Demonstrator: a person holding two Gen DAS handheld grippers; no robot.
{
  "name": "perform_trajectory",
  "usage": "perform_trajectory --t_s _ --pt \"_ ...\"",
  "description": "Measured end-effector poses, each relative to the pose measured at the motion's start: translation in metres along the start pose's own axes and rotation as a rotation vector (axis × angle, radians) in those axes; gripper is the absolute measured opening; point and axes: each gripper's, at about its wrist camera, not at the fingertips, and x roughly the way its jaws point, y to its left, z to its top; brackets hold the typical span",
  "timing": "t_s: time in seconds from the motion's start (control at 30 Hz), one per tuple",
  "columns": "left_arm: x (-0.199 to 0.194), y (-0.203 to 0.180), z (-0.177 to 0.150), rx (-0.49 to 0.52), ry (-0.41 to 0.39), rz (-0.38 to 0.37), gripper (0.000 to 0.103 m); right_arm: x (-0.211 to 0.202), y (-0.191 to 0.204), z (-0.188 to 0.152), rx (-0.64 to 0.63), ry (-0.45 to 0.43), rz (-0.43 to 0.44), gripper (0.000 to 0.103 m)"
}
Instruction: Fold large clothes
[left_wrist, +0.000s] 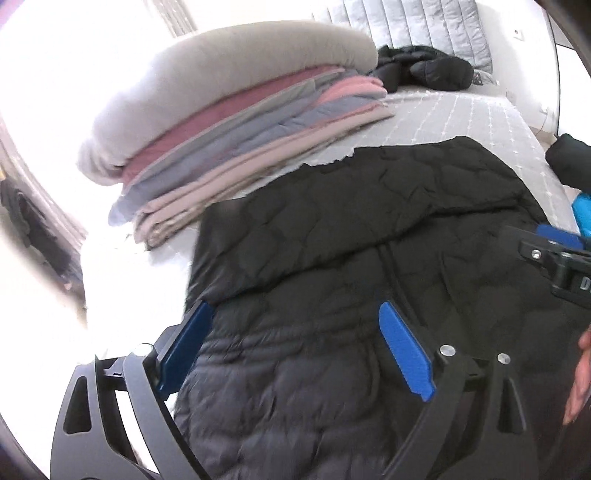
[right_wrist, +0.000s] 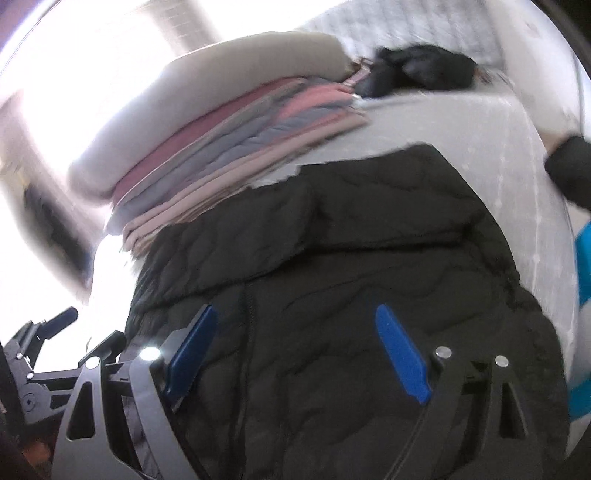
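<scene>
The black quilted jacket (left_wrist: 351, 295) lies flat on the bed (left_wrist: 461, 122), filling the lower centre of both wrist views. A folded-over section crosses its upper part, and the zip line runs down the middle toward 6 o'clock.

Left hand-held gripper (left_wrist: 299, 347): jaws spread wide, blue pads well apart, nothing between them. It is over the jacket's lower half. No pad contact w/ the fabric can be confirmed.

Right hand-held gripper (right_wrist: 295, 354): jaws also wide apart, nothing clamped, over the jacket near the zip. In the left wrist view, part of this unit shows at 3 o'clock; in the right wrist view, part of the left unit shows at 9 o'clock.

A stack of folded bedding (left_wrist: 229, 122) (grey, pink, mauve, beige layers) sits on the bed at 11 o'clock, its near edge just beside the jacket's upper-left corner. A second dark padded garment (left_wrist: 424, 70) lies bunched at 1 o'clock, well apart from the jacket, in front of the grey padded headboard (left_wrist: 413, 26).

Right wrist view is motion-blurred; fine detail there is not readable.
</scene>
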Motion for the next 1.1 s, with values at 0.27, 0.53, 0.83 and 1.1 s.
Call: perform_trajectory --t_s 0.27,0.53,0.83,1.1 --pt "-0.041 0.026 -0.070 -0.055 0.011 -0.039 0.091 -0.032 0.015 -0.057 -0.074 0.065 0.060 0.088" --pt "-0.014 0.102 -0.164 -0.442 0.152 -0.283 0.091 -0.041 0.001 -0.129 -0.048 0.140 0.023 0.089" --pt "-0.016 0.118 -0.166 -0.505 0.130 -0.249 0.092 -0.041 -0.040 -0.120 0.188 0.116 0.212 0.092" --pt "-0.020 0.122 -0.170 -0.503 0.115 -0.213 0.092 -0.047 -0.030 -0.133 0.098 0.095 0.176 0.096"
